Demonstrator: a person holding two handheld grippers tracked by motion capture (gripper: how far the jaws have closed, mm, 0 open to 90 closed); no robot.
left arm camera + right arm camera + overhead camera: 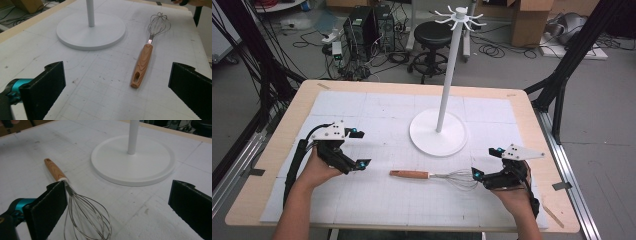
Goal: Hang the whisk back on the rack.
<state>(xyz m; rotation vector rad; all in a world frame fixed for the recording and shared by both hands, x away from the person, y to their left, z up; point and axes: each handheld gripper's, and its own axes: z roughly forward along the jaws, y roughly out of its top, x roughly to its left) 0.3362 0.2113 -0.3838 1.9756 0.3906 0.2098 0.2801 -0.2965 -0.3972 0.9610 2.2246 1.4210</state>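
A wire whisk with a wooden handle (432, 175) (147, 50) (75, 197) lies flat on the white gridded mat, handle pointing left. A white stand (439, 127) (90, 30) (132, 157) with a round base, a tall pole and hooks at the top rises just behind it. My left gripper (358, 148) (117, 90) is open, left of the handle's end and clear of it. My right gripper (488, 162) (117, 207) is open at the whisk's wire end, whose loops lie beside its left jaw; nothing is held.
The mat (362, 110) covers a wooden table (302, 100). Beyond the far edge stand a black stool (432, 37), computer cases (369, 25), cables and cardboard boxes (532, 20). Black frame legs (562, 70) flank the table.
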